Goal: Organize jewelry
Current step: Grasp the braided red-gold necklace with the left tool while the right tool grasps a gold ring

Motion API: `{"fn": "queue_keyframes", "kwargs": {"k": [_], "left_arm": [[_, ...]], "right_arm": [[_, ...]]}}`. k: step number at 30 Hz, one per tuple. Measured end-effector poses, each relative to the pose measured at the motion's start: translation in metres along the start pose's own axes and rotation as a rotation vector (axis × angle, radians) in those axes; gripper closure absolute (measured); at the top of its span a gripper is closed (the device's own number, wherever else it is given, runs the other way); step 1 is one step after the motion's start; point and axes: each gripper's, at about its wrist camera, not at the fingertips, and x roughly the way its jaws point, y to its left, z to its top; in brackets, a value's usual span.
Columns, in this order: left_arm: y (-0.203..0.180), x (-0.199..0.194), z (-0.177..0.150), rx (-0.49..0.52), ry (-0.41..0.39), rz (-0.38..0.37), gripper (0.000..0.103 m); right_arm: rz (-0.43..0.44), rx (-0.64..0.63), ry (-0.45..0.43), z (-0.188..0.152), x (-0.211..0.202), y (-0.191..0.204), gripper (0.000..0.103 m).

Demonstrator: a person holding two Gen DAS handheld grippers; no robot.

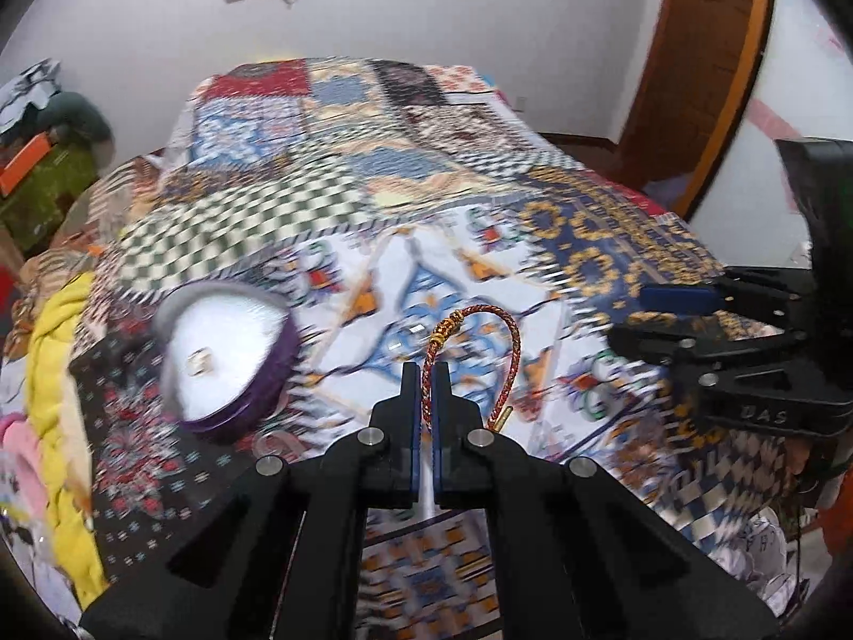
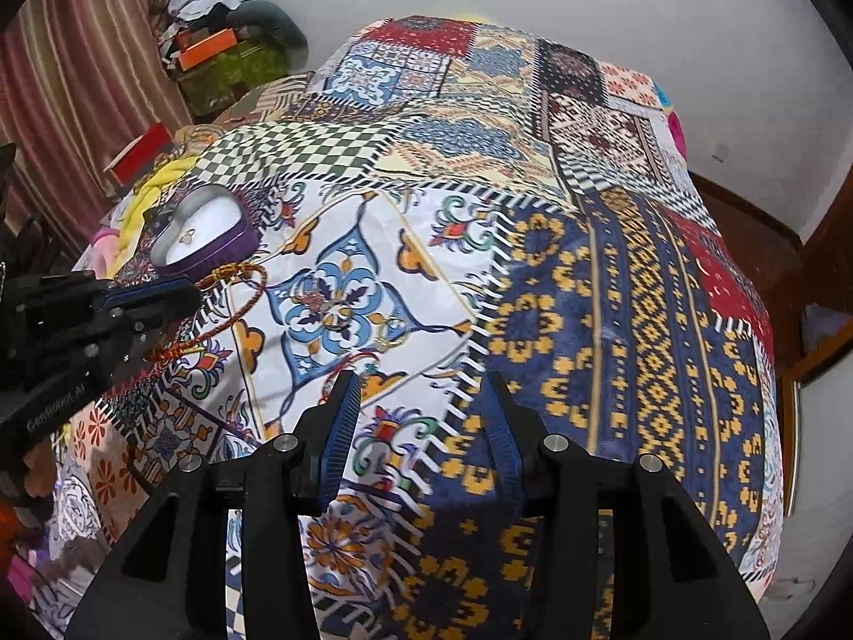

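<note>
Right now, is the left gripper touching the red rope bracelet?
Touching. The left wrist view shows the left gripper with its fingers squeezed shut on the red rope bracelet.

Both cams look forward past their jaws, down over the bed (image 1: 373,170). Left cam sits close above the quilt, the purple box (image 1: 229,357) left of its jaws. Right cam higher, box (image 2: 205,234) far left. Shared: box, white quilt panel.

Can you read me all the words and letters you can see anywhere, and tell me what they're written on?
"DAS": raised letters on the black plastic body of the right tongs, seen from the left wrist view.
Pale lettering on the black plastic body of the left tongs, seen from the right wrist view: too blurred to read surely.
The patchwork patterned bedspread and heart-shaped purple jewelry box show no words.
</note>
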Motion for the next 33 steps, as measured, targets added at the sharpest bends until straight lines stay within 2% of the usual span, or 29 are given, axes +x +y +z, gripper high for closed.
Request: {"fn": "queue_keyframes", "kwargs": {"k": [6, 11, 14, 16, 19, 20, 23, 24, 33], "left_arm": [[0.022, 0.008, -0.021, -0.012, 0.047, 0.061, 0.102], [0.035, 0.016, -0.037, -0.035, 0.082, 0.074, 0.102], [0.040, 0.022, -0.042, -0.036, 0.098, 0.088, 0.102], [0.041, 0.026, -0.045, -0.033, 0.108, 0.087, 0.102], [0.042, 0.031, -0.047, -0.029, 0.114, 0.084, 0.102], [0.042, 0.032, -0.046, -0.029, 0.114, 0.084, 0.102], [0.043, 0.034, -0.045, -0.036, 0.112, 0.080, 0.102], [0.044, 0.035, -0.044, -0.038, 0.112, 0.080, 0.102], [0.048, 0.026, -0.040, -0.049, 0.087, 0.093, 0.102]], "right_arm": [[-0.003, -0.048, 0.021, -0.002, 0.015, 0.018, 0.060], [-0.002, -0.035, 0.052, 0.003, 0.030, 0.017, 0.060], [0.008, -0.019, 0.099, 0.009, 0.044, 0.011, 0.060], [0.018, -0.022, 0.138, 0.010, 0.055, 0.010, 0.060], [0.015, -0.049, 0.151, 0.011, 0.063, 0.014, 0.061], [0.014, -0.057, 0.151, 0.011, 0.063, 0.017, 0.063], [0.058, -0.077, 0.159, 0.010, 0.067, 0.022, 0.084], [0.074, -0.073, 0.162, 0.010, 0.067, 0.022, 0.094], [0.097, 0.008, 0.107, 0.013, 0.041, 0.007, 0.096]]}}
